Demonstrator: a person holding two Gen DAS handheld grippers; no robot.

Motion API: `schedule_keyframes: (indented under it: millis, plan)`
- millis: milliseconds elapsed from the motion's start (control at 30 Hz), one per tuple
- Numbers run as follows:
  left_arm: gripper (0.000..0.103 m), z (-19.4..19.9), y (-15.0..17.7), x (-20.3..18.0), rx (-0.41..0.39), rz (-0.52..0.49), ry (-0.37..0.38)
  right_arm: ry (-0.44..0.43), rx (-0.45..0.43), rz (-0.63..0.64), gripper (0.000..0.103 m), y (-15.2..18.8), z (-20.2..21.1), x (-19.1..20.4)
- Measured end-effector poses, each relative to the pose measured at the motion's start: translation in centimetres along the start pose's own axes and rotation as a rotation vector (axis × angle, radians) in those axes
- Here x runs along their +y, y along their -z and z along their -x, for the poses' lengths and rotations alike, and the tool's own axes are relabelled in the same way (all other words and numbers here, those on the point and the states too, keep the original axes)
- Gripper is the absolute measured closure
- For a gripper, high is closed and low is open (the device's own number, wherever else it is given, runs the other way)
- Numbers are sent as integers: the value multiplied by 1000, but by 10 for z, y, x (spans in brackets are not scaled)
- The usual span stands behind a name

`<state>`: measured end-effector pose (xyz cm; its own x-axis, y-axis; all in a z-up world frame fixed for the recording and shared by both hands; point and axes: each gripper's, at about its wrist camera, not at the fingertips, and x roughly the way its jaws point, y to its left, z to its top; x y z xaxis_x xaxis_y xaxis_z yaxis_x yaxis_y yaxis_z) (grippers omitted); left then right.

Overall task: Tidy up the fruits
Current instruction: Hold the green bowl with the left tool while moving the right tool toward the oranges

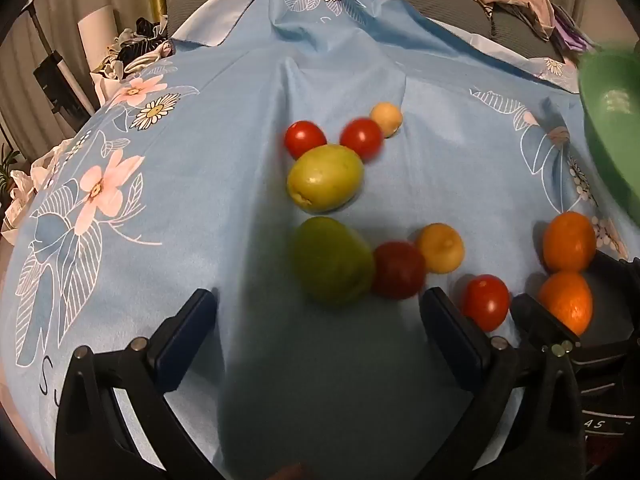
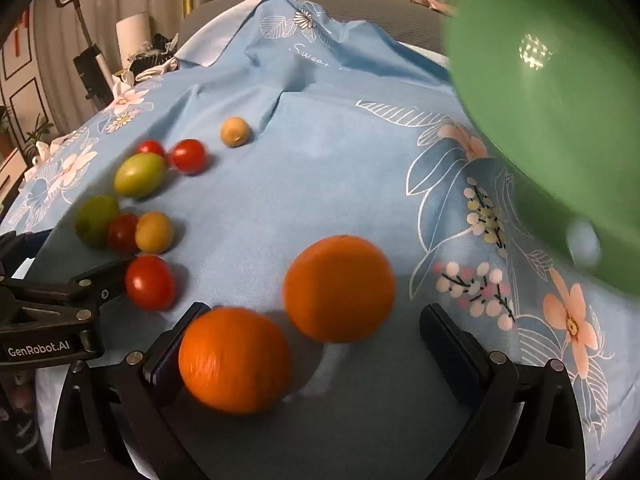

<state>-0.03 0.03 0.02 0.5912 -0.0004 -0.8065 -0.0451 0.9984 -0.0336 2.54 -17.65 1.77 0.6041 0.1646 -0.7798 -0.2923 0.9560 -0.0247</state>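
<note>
— What does my rig look like from there?

— I see the left black plastic two-finger gripper [image 1: 318, 312] with dark blue pads [image 1: 186, 336] and round silver screws at its joints. At nine o'clock in my right view its side reads "GenRobot.AI" in white.

— And the right black plastic two-finger gripper [image 2: 308, 340]?

— Same build, same silver screws.

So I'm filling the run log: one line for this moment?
left gripper open, empty | right gripper open around oranges | green bowl tilted, blurred
</note>
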Motion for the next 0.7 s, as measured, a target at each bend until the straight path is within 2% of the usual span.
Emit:
schedule_keyframes:
  millis: [700]
  plan:
    - [1, 0, -1, 5, 27, 9, 2, 14, 9, 12, 1, 0, 1, 0]
